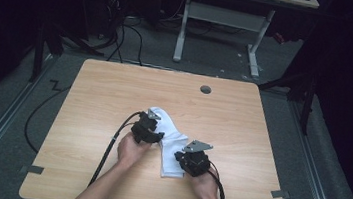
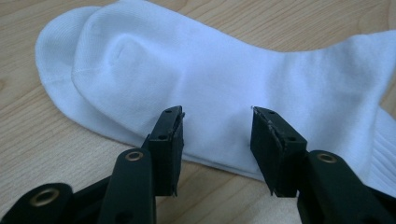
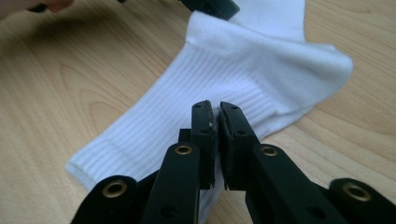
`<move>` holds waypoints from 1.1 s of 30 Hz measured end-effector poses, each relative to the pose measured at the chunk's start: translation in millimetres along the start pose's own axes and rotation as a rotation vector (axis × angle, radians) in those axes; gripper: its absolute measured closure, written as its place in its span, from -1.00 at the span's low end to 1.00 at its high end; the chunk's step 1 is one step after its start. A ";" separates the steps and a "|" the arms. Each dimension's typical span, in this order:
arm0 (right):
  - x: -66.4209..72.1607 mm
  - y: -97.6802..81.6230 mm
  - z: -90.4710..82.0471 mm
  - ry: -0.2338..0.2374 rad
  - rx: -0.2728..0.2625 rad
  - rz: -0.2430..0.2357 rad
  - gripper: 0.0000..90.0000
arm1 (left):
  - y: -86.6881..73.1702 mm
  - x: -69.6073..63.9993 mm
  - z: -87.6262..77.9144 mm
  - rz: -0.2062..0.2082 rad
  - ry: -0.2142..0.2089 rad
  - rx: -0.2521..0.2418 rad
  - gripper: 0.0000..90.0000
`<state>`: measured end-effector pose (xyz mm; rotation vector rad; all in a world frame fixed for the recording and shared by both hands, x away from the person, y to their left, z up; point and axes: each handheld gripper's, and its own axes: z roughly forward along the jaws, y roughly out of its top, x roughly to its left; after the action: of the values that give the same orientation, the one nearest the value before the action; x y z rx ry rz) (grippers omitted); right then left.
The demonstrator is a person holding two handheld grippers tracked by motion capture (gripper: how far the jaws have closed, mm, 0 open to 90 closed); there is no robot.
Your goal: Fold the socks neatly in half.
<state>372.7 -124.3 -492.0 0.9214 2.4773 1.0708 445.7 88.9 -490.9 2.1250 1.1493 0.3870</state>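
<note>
A white sock (image 1: pixel 171 147) is lying on the wooden table (image 1: pixel 104 96), a little toward the person's side of its middle, with 2 grippers working at it. In the left gripper view it is showing as 2 layers stacked together, the rounded toe ends (image 2: pixel 65 60) pointing away to the upper left and the ribbed cuff running off at the right. The left gripper (image 2: pixel 217 123) is hovering over the foot part with its jaws standing apart, gripping nothing, the white fabric showing in the gap between them. In the high view this gripper (image 1: pixel 148 129) is sitting at the sock's left edge, held in the person's left hand (image 1: pixel 131 149). The right gripper (image 3: pixel 215 114) is sitting over the ribbed cuff with its jaws pressed together; a thin sliver of white seems to be caught between the pads, so it is pinching the sock's cuff. In the high view it (image 1: pixel 192 161) is resting at the sock's near right corner.
</note>
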 end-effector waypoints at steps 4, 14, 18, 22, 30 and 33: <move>1.9 4.7 -8.2 0.028 -0.009 -0.007 0.89 | -0.3 -0.1 0.9 0.005 0.012 -0.003 0.28; 5.9 -2.6 -5.7 0.020 0.044 0.007 0.55 | 0.1 1.0 1.7 0.015 0.030 -0.008 0.42; 4.8 4.6 -10.9 -0.015 -0.044 0.006 0.50 | -0.1 3.0 0.8 0.010 0.022 -0.006 0.55; 5.4 11.0 11.2 -0.022 0.010 -0.024 0.49 | -0.5 1.1 0.2 0.017 -0.001 0.001 0.56; 12.6 1.1 11.7 -0.023 0.026 -0.030 0.47 | 2.0 5.3 -3.8 -0.014 0.008 -0.038 0.38; 15.6 1.6 11.2 -0.038 0.032 -0.040 0.46 | 4.3 9.4 -3.1 -0.038 0.048 -0.056 0.30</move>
<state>367.1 -107.1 -498.7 0.8898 2.4782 0.9942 452.0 96.3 -486.3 2.0525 1.1902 0.4493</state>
